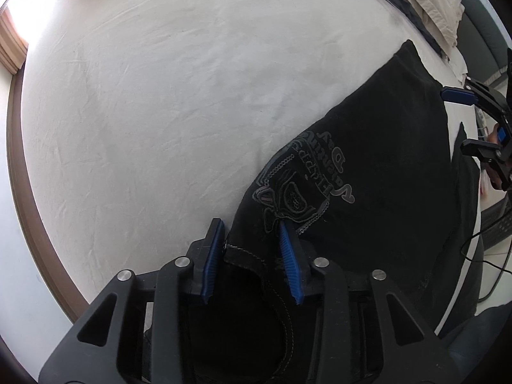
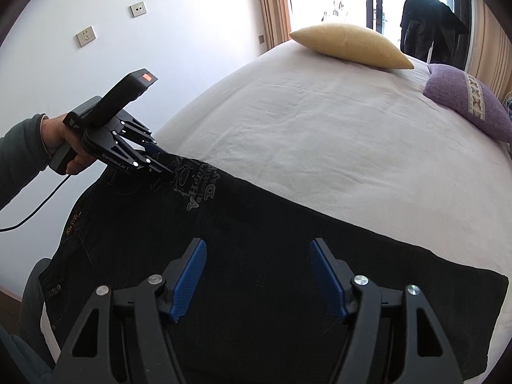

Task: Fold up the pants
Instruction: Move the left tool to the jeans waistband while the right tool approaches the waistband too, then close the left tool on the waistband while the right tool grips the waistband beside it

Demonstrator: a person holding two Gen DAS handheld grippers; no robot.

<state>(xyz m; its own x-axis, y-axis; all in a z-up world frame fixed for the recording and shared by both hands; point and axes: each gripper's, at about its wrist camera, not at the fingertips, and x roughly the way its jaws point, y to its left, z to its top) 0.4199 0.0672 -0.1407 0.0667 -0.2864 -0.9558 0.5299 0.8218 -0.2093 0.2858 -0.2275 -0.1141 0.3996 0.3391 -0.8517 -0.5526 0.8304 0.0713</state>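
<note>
The left claw [image 1: 252, 233] stands narrowed around the waist corner of the black pants [image 1: 368, 172], pads not visibly pressing. They lie flat, legs together, along the bed's [image 1: 160, 96] near edge; crosswise folds remain. The right claw [image 2: 257, 257] hovers wide above the legs.

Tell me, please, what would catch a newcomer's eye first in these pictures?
The black pants, stretched along the near edge of the pale bed, stand out at once. The left gripper straddles their waistband end beside the grey embroidered lettering. A yellow pillow and a purple one lie at the far end.
</note>
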